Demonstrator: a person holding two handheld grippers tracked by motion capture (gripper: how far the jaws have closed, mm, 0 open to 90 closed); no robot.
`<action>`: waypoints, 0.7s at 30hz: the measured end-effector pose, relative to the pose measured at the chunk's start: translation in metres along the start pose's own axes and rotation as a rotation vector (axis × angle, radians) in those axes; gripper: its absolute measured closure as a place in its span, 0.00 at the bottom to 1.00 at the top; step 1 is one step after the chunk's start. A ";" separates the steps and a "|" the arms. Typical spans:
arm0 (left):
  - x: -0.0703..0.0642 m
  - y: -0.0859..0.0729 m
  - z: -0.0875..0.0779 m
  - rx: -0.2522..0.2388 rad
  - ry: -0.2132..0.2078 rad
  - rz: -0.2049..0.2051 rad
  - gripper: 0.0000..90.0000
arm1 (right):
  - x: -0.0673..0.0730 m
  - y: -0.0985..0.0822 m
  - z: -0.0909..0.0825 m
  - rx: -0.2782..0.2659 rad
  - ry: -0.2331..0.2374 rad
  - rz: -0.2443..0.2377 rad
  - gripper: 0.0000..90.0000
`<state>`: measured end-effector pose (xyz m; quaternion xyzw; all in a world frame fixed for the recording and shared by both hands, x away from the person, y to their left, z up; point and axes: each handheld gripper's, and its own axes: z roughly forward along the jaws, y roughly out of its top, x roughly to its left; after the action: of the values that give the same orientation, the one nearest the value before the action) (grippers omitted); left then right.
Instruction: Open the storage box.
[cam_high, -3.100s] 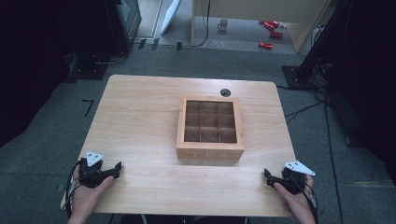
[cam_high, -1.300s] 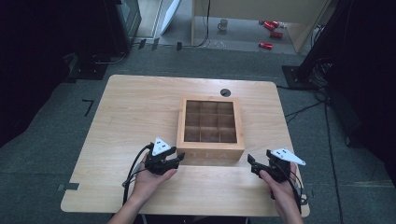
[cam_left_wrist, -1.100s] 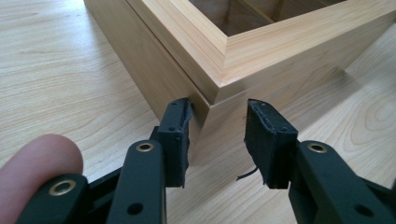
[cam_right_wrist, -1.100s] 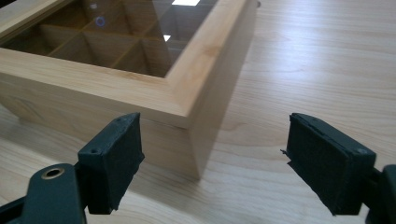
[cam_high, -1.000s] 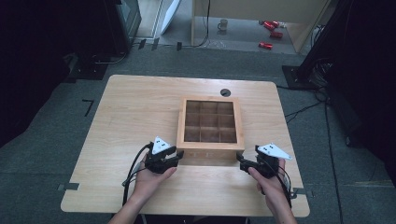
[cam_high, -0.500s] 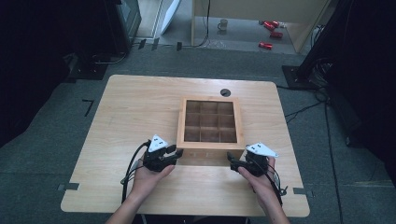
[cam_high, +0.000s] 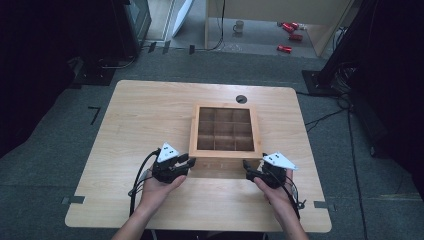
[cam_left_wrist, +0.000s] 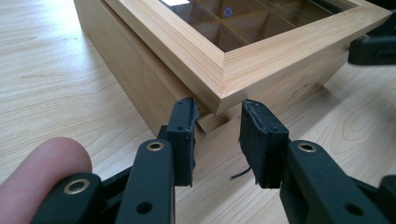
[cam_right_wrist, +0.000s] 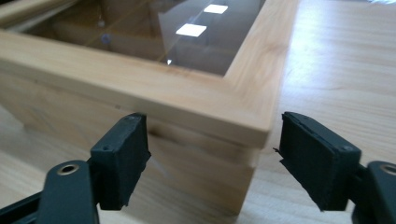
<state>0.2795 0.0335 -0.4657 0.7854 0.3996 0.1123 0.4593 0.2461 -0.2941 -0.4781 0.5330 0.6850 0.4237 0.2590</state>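
One box (cam_high: 225, 155) is sitting on one table (cam_high: 150, 115), and its glass lid is showing nine compartments, three rows of three. Two grippers are working at it, a left (cam_high: 187, 161) and a right (cam_high: 247, 166), each in one hand, two hands in all. On the floor beyond, one mug (cam_high: 239, 26) and three red cans (cam_high: 290, 35) are lying.

The far side of the wooden box (cam_left_wrist: 243, 51) is cut off by the top edge in both gripper views. Its compartments are veiled by glare on the glass lid (cam_right_wrist: 177, 37).
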 end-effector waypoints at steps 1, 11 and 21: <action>0.000 0.000 0.000 -0.002 -0.001 -0.001 0.74 | -0.001 0.001 0.000 0.000 0.000 -0.001 0.27; 0.004 -0.009 -0.004 0.020 0.019 0.011 0.51 | 0.007 0.004 0.000 -0.009 -0.030 -0.080 0.28; 0.034 -0.050 -0.025 0.147 0.132 -0.015 0.23 | 0.002 0.023 -0.008 -0.052 -0.017 -0.084 0.20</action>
<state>0.2620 0.0874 -0.4990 0.8048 0.4421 0.1306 0.3738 0.2511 -0.2928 -0.4544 0.5005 0.6935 0.4255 0.2959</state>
